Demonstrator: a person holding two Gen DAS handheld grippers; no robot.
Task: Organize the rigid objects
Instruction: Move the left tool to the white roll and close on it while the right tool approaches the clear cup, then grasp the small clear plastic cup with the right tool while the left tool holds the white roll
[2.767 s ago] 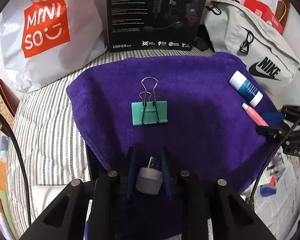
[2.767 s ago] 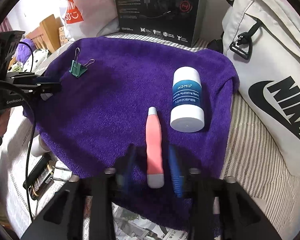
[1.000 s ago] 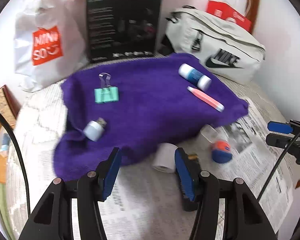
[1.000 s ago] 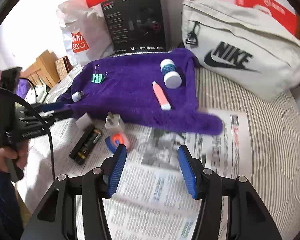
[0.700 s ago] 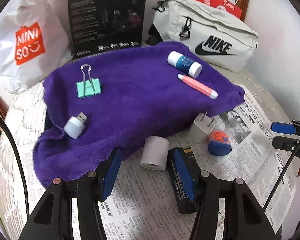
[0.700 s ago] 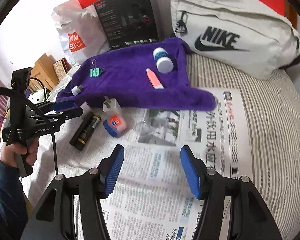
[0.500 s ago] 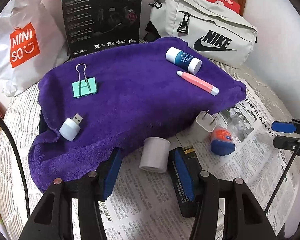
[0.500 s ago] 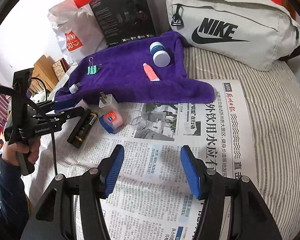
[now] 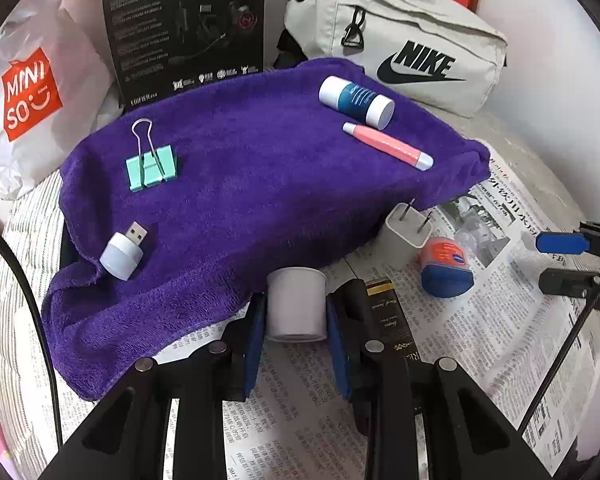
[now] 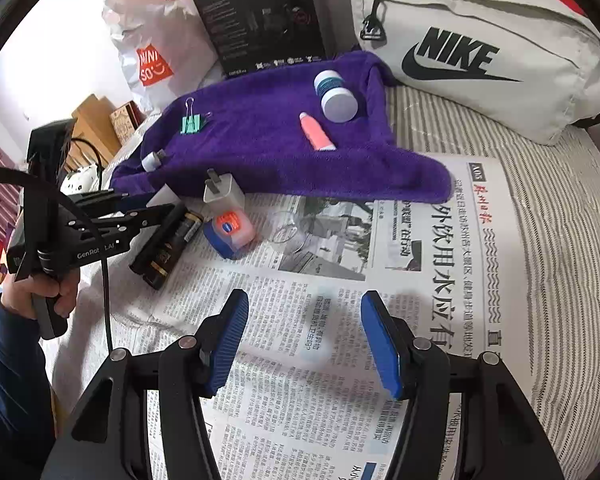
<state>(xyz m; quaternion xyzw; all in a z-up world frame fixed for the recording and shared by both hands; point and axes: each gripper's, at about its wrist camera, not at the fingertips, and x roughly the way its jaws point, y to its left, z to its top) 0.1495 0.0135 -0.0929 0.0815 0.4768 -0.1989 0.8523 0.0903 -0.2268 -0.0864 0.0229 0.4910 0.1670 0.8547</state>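
Left tool (image 9: 296,312) closing on a white cup (image 9: 297,304) lying beside the purple towel (image 9: 236,184); its smooth round wall could squirt free, while the right tool (image 10: 304,336) hangs open and empty.

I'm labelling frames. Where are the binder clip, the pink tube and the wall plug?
binder clip (image 9: 152,168), left wrist view, green body.
pink tube (image 9: 386,146), left wrist view, mid-barrel.
wall plug (image 9: 404,234), left wrist view, white housing.

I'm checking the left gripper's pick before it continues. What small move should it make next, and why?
Probably finish the squeeze, then lift slightly. The left gripper has its jaws closing around the small white cup, which lies on the newspaper at the purple towel edge. The black box sits close beside it, so a straight lift seems safest.
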